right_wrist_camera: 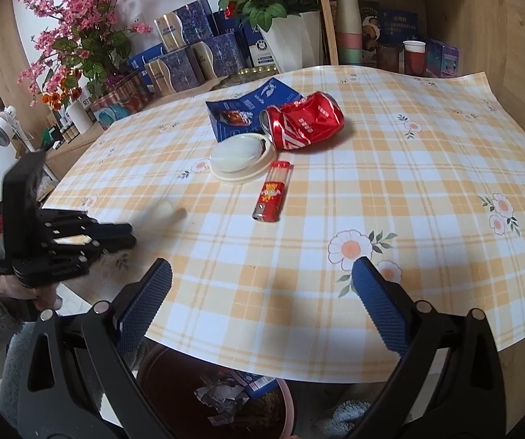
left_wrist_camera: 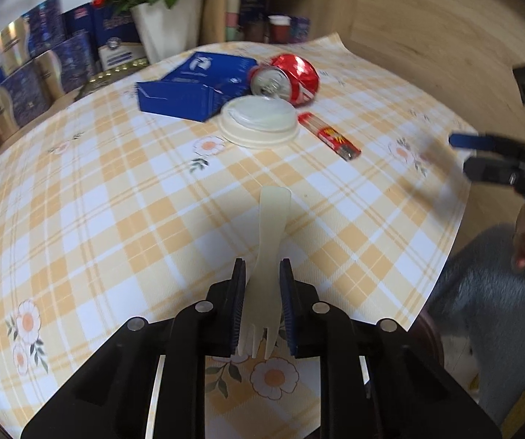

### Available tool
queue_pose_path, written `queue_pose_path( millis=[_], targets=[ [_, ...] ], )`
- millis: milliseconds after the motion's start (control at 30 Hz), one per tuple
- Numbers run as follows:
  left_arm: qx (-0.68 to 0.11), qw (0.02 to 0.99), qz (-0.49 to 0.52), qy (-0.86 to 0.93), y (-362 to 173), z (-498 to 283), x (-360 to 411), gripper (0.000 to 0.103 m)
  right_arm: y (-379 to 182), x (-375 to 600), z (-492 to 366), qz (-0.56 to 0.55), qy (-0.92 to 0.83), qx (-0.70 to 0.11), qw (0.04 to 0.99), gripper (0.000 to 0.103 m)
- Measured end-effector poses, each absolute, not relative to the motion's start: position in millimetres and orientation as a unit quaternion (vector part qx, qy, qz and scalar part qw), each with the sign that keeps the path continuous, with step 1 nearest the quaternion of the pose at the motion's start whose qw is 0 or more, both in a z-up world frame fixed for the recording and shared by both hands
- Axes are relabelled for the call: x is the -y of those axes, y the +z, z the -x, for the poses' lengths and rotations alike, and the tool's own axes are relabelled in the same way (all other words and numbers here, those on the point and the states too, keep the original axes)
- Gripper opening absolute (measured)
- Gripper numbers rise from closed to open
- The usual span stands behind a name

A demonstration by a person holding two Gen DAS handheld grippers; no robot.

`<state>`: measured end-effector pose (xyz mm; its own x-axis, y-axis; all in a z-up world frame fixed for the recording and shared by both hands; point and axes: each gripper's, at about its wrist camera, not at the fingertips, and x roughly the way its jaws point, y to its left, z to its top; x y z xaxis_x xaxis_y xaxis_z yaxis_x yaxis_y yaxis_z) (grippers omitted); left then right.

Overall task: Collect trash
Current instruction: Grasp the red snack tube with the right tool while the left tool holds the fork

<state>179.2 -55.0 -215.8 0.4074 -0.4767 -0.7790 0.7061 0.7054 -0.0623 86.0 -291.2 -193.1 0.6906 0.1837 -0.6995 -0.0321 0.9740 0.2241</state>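
Note:
My left gripper (left_wrist_camera: 262, 274) is shut on a cream plastic fork (left_wrist_camera: 268, 248), held above the checked tablecloth (left_wrist_camera: 116, 201) with its handle pointing forward. It also shows at the left of the right wrist view (right_wrist_camera: 116, 236). My right gripper (right_wrist_camera: 262, 285) is open and empty over the table's near edge. On the cloth lie a crushed red can (right_wrist_camera: 304, 120), a torn blue box (right_wrist_camera: 251, 109), a cream cup lid (right_wrist_camera: 242, 157) and a red toothpick tube (right_wrist_camera: 273, 190). These also show in the left wrist view: can (left_wrist_camera: 288, 77), box (left_wrist_camera: 196, 84), lid (left_wrist_camera: 259, 119), tube (left_wrist_camera: 330, 135).
A dark bin (right_wrist_camera: 226, 395) with crumpled paper stands under the near table edge. Behind the table are a white pot of red roses (right_wrist_camera: 291, 36), pink flowers (right_wrist_camera: 79, 36), several blue and gold boxes (right_wrist_camera: 189, 51) and stacked cups (right_wrist_camera: 346, 29) in a wooden shelf.

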Motion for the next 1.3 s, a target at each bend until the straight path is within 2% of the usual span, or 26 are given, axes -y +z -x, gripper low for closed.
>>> queue_pose_path(
  millis=[333,533,600,733,800,933,1000,1133,1233,1267,1300],
  targets=[
    [-0.396,0.862,-0.089,-0.304,-201.3,-176.8,32.9,0.019,-202.8,292.7,-100.3,-0.07,0.051,-0.407,0.909,0.097],
    [-0.388,0.878,-0.066,-0.272,-196.7,-174.5,17.2,0.018,-202.6,294.7,-136.5,-0.04,0.047,-0.419,0.906,0.096],
    [-0.386,0.88,-0.064,-0.269,-196.2,-173.5,14.5,0.018,-201.4,295.5,-152.9,-0.046,0.052,-0.421,0.905,0.088],
    [-0.385,0.882,-0.063,-0.264,-196.2,-171.6,8.9,0.018,-206.2,294.3,-185.7,-0.058,0.049,-0.432,0.899,0.083],
    [-0.384,0.883,-0.062,-0.261,-196.8,-171.4,7.5,0.018,-212.1,290.7,-198.2,-0.061,0.05,-0.444,0.893,0.074],
    [-0.386,0.884,-0.054,-0.259,-198.1,-170.9,4.2,0.018,-225.2,274.6,-219.7,-0.039,0.034,-0.472,0.88,0.066],
    [-0.386,0.884,-0.051,-0.258,-198.4,-170.3,3.3,0.018,-229.8,269.4,-224.1,-0.033,0.024,-0.479,0.877,0.058],
    [-0.387,0.884,-0.047,-0.258,-199.1,-170.0,2.0,0.018,-232.6,265.2,-227.1,-0.021,0.005,-0.478,0.878,0.051],
    [-0.384,0.885,-0.046,-0.258,-197.7,-168.5,2.9,0.018,-232.2,269.1,-224.8,-0.028,-0.007,-0.473,0.88,0.036],
    [-0.383,0.886,-0.045,-0.259,-197.1,-168.0,3.3,0.018,-231.9,270.3,-223.5,-0.028,-0.009,-0.472,0.881,0.026],
    [-0.383,0.885,-0.044,-0.259,-197.1,-168.3,3.6,0.018,-231.8,271.8,-221.8,-0.03,-0.01,-0.471,0.881,0.026]
  ],
)
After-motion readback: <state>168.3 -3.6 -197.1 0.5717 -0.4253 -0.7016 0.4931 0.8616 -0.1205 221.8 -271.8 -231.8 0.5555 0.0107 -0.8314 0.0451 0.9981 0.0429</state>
